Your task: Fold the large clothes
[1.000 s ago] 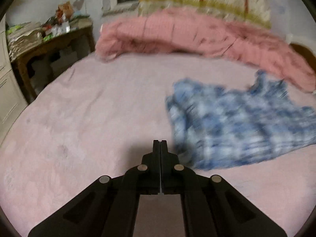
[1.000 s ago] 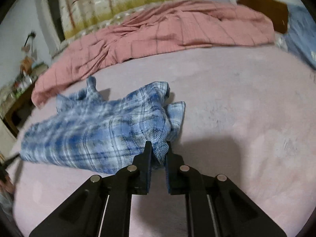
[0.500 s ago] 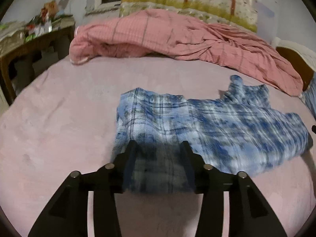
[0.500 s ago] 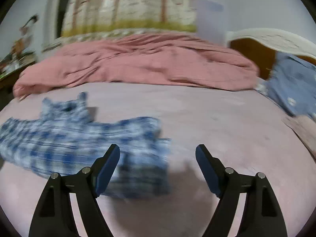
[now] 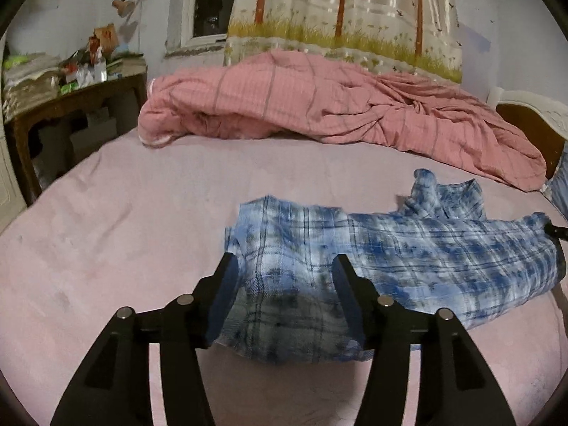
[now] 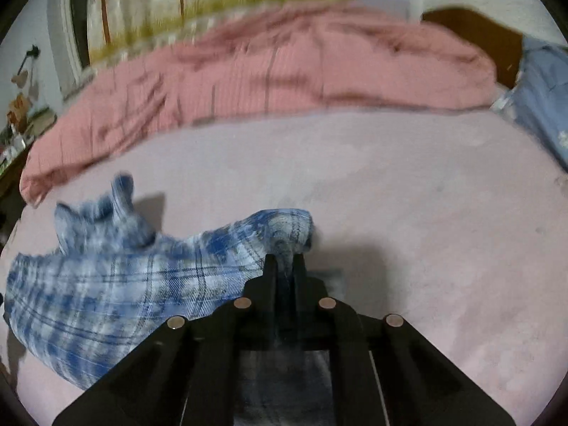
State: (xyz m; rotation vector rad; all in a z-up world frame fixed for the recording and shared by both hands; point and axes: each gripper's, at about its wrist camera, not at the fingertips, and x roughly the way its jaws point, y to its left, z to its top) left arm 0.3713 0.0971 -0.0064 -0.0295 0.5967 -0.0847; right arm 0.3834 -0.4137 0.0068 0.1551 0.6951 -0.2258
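Observation:
A blue-and-white plaid shirt (image 5: 426, 248) lies rumpled across the pink bed sheet (image 5: 124, 230). My left gripper (image 5: 284, 266) is over the shirt's left end. Its jaws are opening, and cloth lies between the fingers without the pads pressing on it. In the right wrist view the same shirt (image 6: 106, 284) stretches away to the left. My right gripper (image 6: 284, 261) is shut on a bunched fold at the shirt's right end. The shirt's collar or sleeve end sticks up at the far side.
A crumpled pink quilt (image 5: 319, 106) runs along the far side of the bed below a tree-print curtain (image 5: 340, 17). A cluttered wooden table (image 5: 71, 99) stands at the left. A wooden headboard (image 6: 472, 28) and a blue pillow (image 6: 543, 88) are at the right.
The left gripper went from shut over bare sheet to open over the shirt's left end. The right gripper let go, opened wide, then shut again on the shirt's right end.

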